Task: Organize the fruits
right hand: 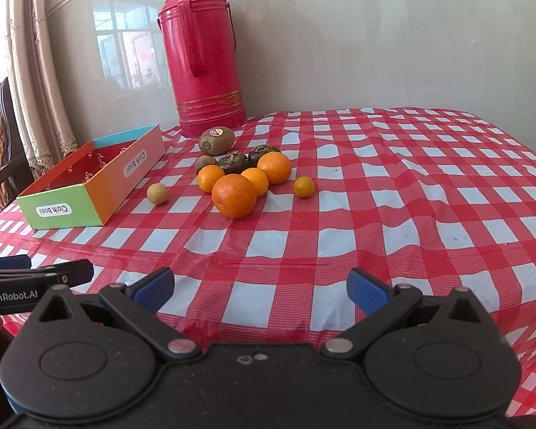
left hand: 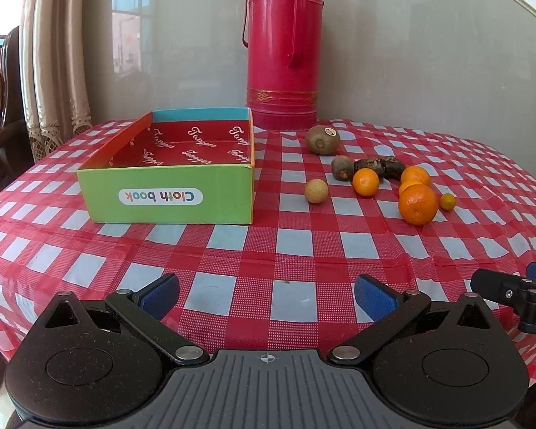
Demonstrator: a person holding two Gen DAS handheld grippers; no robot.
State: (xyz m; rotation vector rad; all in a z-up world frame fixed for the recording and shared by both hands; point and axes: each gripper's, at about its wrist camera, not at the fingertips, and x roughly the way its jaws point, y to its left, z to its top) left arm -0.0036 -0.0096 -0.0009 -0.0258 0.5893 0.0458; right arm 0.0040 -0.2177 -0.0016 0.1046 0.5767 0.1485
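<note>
**A:** What is on the bench, and where does the fruit sit?

**B:** A red-and-white checked cloth covers the bench [left hand: 232, 236]. An open cardboard box [left hand: 168, 196] with a green front stands to the left, and nothing shows inside it. To its right, loose fruit lies in a cluster: a large orange [right hand: 234, 196] nearest the cameras, three smaller oranges behind it, a kiwi [right hand: 216, 141] farthest back near a tall red thermos [right hand: 202, 53], some dark fruits between, a tiny yellow citrus [right hand: 303, 187] off to the right, and a pale round fruit [right hand: 157, 194] just beside the box.

**A:** And the tools?

**B:** The left tool [left hand: 266, 296] and right tool [right hand: 261, 291] both hover low at the near edge, each spread wide with nothing between its blue pads, well apart from the fruit.

**A:** So which step is this?

**B:** I judge it the very start: no fruit is boxed yet. The next move likely calls for reaching forward to one fruit, closing gently around it, then carrying it over the box wall.
</note>
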